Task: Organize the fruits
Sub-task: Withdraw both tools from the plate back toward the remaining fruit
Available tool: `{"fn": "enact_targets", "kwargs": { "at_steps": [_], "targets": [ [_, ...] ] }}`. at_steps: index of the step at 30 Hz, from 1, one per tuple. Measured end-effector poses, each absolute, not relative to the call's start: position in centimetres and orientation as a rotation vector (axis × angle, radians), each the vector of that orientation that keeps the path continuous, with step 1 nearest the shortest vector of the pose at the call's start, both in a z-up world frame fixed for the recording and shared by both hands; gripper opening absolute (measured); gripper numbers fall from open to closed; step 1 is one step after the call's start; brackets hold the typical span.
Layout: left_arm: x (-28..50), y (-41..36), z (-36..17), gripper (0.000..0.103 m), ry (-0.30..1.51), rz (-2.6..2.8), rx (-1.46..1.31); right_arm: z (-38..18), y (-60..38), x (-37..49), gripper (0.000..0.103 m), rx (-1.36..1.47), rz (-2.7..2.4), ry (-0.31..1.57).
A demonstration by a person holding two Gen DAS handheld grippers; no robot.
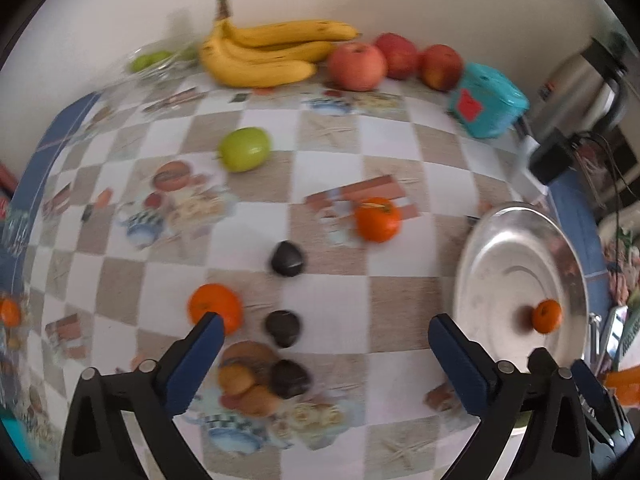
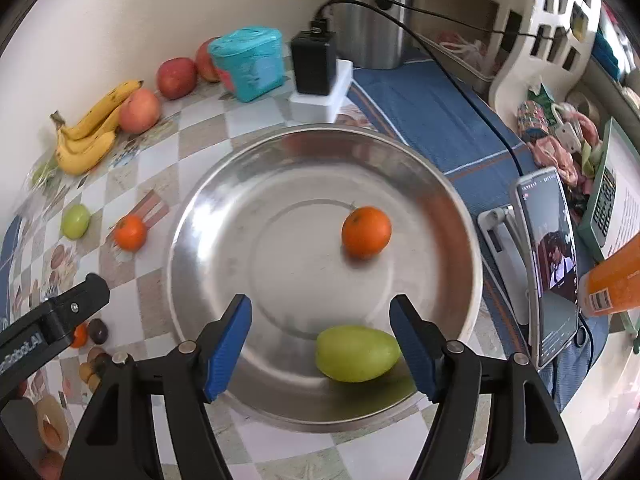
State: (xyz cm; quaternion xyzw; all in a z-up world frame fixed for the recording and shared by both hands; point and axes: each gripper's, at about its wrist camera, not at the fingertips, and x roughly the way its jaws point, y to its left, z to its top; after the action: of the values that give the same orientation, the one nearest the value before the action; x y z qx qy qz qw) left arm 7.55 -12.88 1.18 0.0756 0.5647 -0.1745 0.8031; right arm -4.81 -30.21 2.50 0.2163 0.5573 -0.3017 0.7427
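Note:
A steel tray (image 2: 208, 216) holds an orange (image 2: 366, 232) and a green fruit (image 2: 356, 354). My right gripper (image 2: 320, 344) is open above the tray's near rim, the green fruit lying loose beside its right finger. My left gripper (image 1: 324, 344) is open and empty over the checked tablecloth; its left finger is in front of an orange (image 1: 214, 306). Three dark plums (image 1: 286, 259) lie between its fingers. Another orange (image 1: 377, 219), a green apple (image 1: 244, 149), bananas (image 1: 264, 54) and red apples (image 1: 357, 66) lie farther back. The tray (image 1: 500, 248) is at its right.
A teal box (image 1: 486, 100), a black adapter (image 2: 314, 62) on a white block and a steel flask (image 2: 368, 12) stand at the back. A phone on a stand (image 2: 550, 264) and an orange bottle (image 2: 612, 284) are right of the tray. A wall runs behind.

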Motion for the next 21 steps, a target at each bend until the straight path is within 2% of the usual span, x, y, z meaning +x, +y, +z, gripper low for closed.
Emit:
{"fn": "enact_targets", "kwargs": {
  "at_steps": [3,8,21],
  "targets": [
    [7.6,-10.7,0.9,0.103,1.206,-0.33,0.144,2.8,-29.2,-4.5,0.082,0.456,-0.645,1.222],
    [8.1,-6.7,0.0,0.103,1.227,-0.241,0.137,3.5,-27.1,-3.7,0.084,0.419,-0.605,1.222],
    [8.6,1.4,2.3,0.103,1.162,-0.157,0.051,4.5,-20.4,-0.6,0.085,0.354,-0.484,1.205]
  ]
}}
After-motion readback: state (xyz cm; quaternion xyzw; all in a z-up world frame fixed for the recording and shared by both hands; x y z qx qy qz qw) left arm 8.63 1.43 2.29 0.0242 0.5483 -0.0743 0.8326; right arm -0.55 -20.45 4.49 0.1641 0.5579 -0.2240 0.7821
